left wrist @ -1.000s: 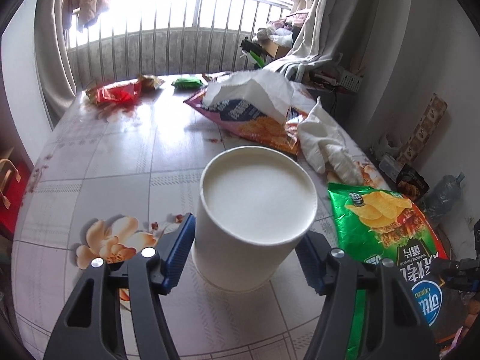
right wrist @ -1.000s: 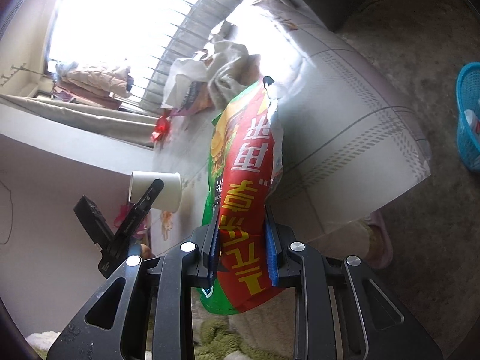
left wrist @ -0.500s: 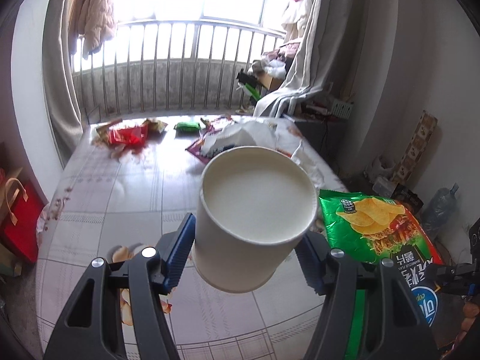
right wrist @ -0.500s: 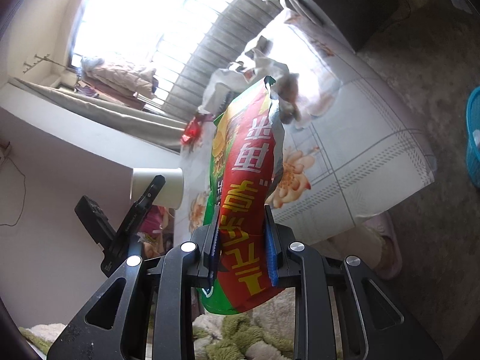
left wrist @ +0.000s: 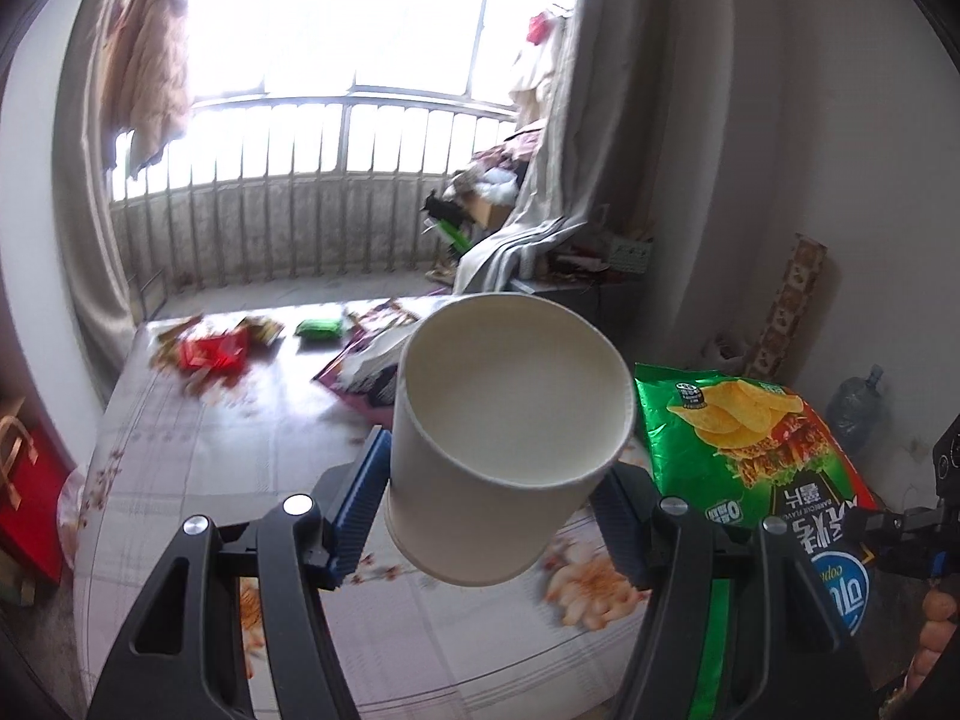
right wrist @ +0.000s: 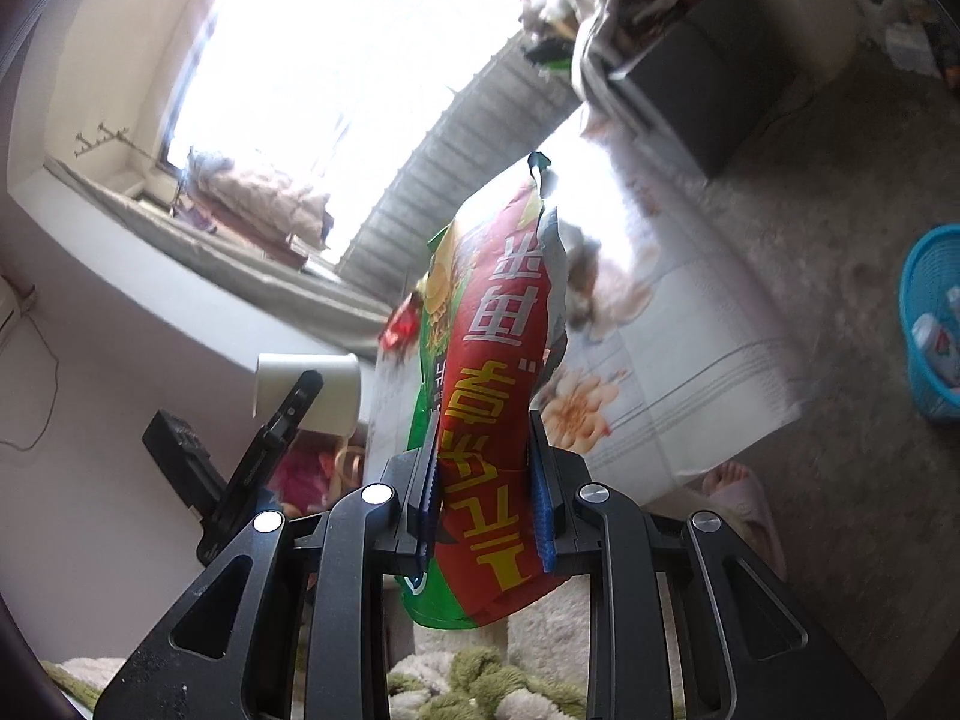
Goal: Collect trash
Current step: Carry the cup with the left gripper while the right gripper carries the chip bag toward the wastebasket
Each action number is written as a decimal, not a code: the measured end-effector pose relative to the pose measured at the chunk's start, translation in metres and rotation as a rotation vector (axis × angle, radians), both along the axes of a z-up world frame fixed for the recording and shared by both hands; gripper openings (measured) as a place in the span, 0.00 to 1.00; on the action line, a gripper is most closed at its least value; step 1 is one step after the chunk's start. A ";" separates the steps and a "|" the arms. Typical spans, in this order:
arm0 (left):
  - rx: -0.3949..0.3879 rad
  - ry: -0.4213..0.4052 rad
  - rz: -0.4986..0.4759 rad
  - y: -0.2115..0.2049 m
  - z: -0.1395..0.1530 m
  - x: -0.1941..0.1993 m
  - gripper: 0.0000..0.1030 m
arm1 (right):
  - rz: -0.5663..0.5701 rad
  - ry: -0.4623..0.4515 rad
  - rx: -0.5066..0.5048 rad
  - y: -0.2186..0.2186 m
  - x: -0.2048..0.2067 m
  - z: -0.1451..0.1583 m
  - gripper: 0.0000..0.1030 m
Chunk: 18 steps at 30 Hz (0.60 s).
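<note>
My left gripper (left wrist: pixel 489 516) is shut on a white paper cup (left wrist: pixel 504 438) and holds it in the air above the table (left wrist: pixel 198 468), mouth tilted toward the camera. The cup also shows in the right wrist view (right wrist: pixel 312 387). My right gripper (right wrist: pixel 486 501) is shut on a green and red chip bag (right wrist: pixel 492 384), held upright off the table's right side. The same chip bag shows in the left wrist view (left wrist: pixel 750 450), to the right of the cup.
More wrappers lie at the table's far end: a red one (left wrist: pixel 210 351), a green one (left wrist: pixel 318 329) and a purple bag with white paper (left wrist: pixel 366 369). A blue basket (right wrist: pixel 933 324) stands on the floor at the right. A pink slipper (right wrist: pixel 744 495) lies below the table edge.
My left gripper has lifted the cup off the table and pulled back, so more of the room shows. My right gripper has risen and drawn back with the chip bag.
</note>
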<state>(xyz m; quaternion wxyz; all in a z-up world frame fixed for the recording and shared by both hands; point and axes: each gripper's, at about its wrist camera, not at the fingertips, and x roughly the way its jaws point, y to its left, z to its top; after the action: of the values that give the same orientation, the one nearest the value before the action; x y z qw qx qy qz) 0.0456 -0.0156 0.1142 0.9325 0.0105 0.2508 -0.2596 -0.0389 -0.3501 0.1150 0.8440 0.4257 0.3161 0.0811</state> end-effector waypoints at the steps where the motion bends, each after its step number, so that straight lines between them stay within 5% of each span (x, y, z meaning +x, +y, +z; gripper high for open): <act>1: -0.001 -0.011 -0.018 -0.006 0.003 -0.002 0.60 | -0.014 -0.006 -0.001 -0.004 -0.003 0.001 0.22; 9: 0.010 -0.061 -0.177 -0.068 0.024 -0.015 0.60 | -0.194 -0.050 -0.018 -0.045 -0.042 0.006 0.22; 18: 0.028 0.017 -0.416 -0.179 0.033 -0.026 0.60 | -0.526 -0.065 -0.028 -0.107 -0.118 -0.004 0.22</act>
<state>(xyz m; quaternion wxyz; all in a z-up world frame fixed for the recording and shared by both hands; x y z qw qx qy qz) 0.0192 -0.1944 0.1472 0.8564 0.0728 0.2545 -0.4434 -0.1571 -0.4570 0.1108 0.8515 0.4788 0.1685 -0.1317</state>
